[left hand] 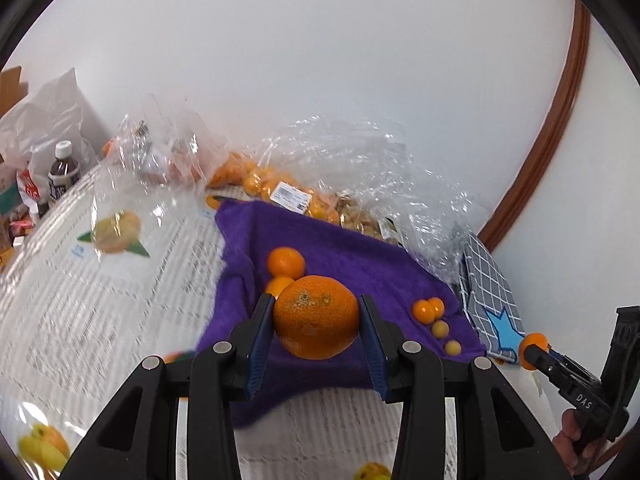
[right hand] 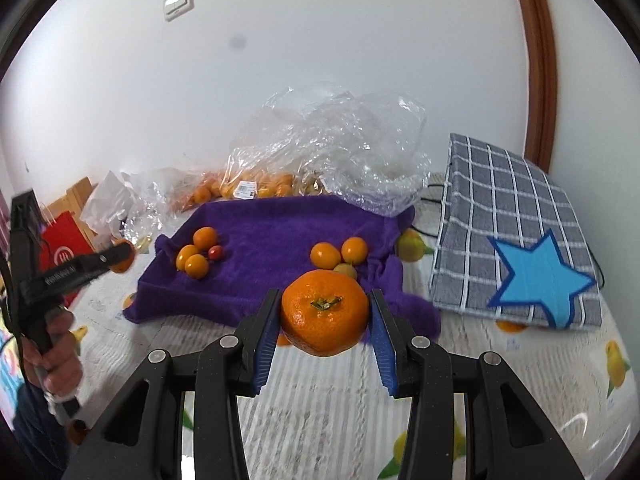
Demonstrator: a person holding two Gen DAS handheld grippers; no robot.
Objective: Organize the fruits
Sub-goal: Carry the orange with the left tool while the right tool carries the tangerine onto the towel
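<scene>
Purple towel (right hand: 280, 240) bearing orange and yellow fruits; far of it, clear plastic bags (right hand: 340, 140). Right, a grey cloth (right hand: 512, 216) checked in white with a blue star. Counter (right hand: 340, 400) cover white, printed with yellow fruit. Black tongs with blue pads (right hand: 266, 336) grip orange mandarins (right hand: 325, 312)

- My left gripper (left hand: 318, 360) is matte black, its linked arms pinned with round silver rivets, the inner pads ridged blue.
- My right gripper (right hand: 325, 350) is built the same way.
- From the side, the handle frame shows white lettering on black.
- Dark trousers at the near left.
</scene>
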